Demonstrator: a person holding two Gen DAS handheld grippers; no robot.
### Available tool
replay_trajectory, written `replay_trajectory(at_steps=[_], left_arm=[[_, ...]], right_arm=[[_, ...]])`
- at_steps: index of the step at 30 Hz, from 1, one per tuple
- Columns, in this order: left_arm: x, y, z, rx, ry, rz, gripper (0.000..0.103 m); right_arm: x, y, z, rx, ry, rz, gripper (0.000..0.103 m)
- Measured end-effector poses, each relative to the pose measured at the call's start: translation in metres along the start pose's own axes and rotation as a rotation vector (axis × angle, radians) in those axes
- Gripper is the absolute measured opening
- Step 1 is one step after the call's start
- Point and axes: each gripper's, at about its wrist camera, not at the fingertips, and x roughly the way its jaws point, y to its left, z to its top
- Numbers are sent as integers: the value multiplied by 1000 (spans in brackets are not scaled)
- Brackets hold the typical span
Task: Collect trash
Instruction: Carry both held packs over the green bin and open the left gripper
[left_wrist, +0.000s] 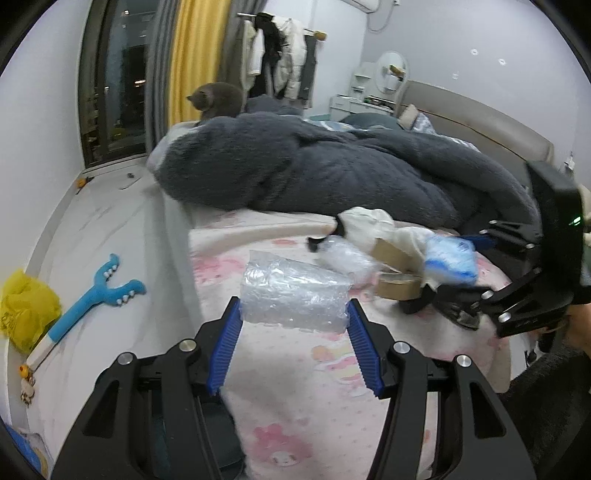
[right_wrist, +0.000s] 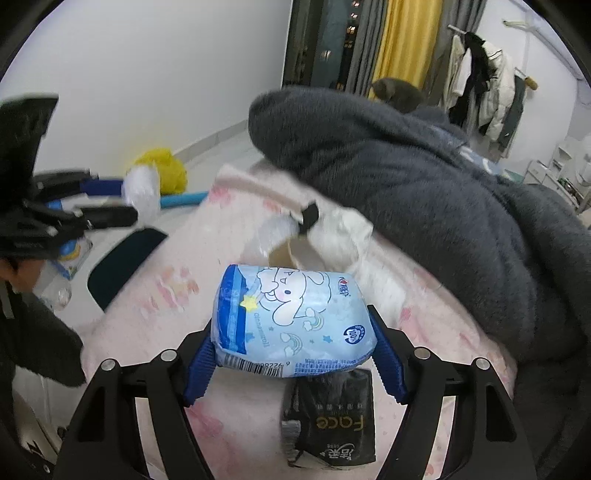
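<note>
My left gripper is shut on a clear bubble-wrap bundle, held above the pink bed sheet. My right gripper is shut on a light-blue tissue pack with a cartoon print; it also shows in the left wrist view. On the bed lie brown tape rolls, more clear plastic, white crumpled cloth and a black "Face" pack under the tissue pack. The left gripper with its wrap shows blurred in the right wrist view.
A thick grey blanket covers the back of the bed, with a grey cat behind it. On the floor lie a yellow bag, a blue toy and a plastic bottle. A clothes rack stands at the far wall.
</note>
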Motion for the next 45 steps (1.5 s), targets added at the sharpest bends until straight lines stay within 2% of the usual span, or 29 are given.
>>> replay_trajectory(at_steps=[5,8,14,24,30,35,45], left_arm=[[-5,14,-3,-25,7,57,60],[-6,26,-5,-47,20,85,60],[-3,52,-17,-96,78,159,60],[-4,109,-52,-199,179,249,60],[-8,143,-75,-301,234,263,60],[-6,162,-91,-376,285,259,60],[8,174,-122,-430,425,246,60]], right_arm=[[1,4,10,21,1,-17,72],[-4,9,17,26,-30,-3,72],[-3,29,36,33,-64,25,72],[14,78,67,78,-78,138,72],[31,112,83,72,-63,166,72],[52,148,90,76,-29,240,72],[82,213,98,4,27,318,72]])
